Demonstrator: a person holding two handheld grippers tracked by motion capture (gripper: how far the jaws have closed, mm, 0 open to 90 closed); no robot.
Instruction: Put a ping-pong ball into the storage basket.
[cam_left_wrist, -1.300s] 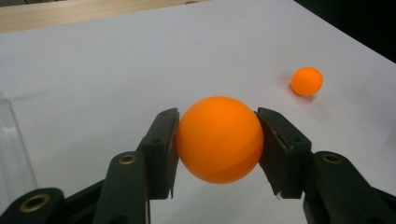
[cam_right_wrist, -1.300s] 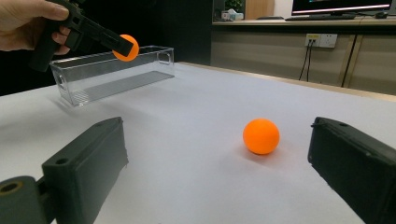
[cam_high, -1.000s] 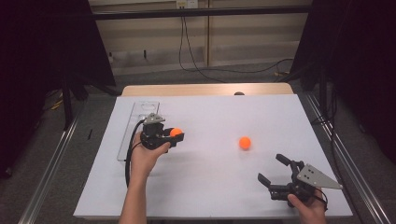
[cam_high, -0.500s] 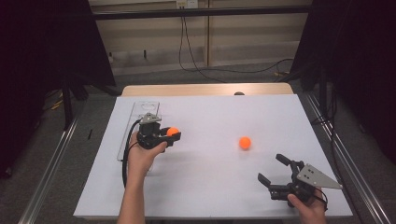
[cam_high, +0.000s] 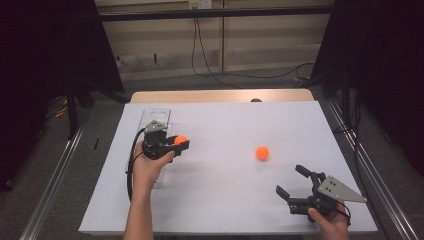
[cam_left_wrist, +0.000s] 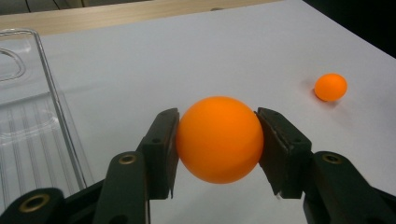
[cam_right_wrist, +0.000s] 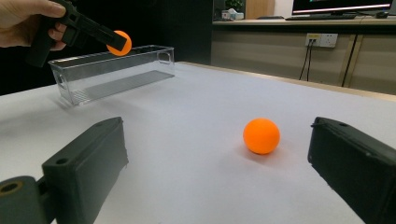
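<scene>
Ball handling, notes. Left gripper (cam_left_wrist: 217, 140) is clamped on an orange ball (cam_left_wrist: 218, 139), one pad on each side at the widest line, ball seated near the jaw tips. In the high view the held ball (cam_high: 180, 140) sits just off the right-hand edge of the clear plastic bin (cam_high: 158, 114), above the white table (cam_high: 225, 200); judging from the right gripper view, it rides slightly above the bin's rim.

Right gripper (cam_high: 296, 182) stands wide with nothing between its pads. Second ball (cam_right_wrist: 261, 136) lies on the table ahead of that gripper, roughly centred between the two jaws but well beyond the tips.

Judgement on handling: looks like a table-tennis ball, so very light, thin-shelled, smooth, hard. Rolls at any nudge; a jaw that touches one side first would likely send it off. Best hold is across the equator, both pads meeting together, light squeeze only. Off-centre grip would probably squirt it out. No dent visible on the held ball.
</scene>
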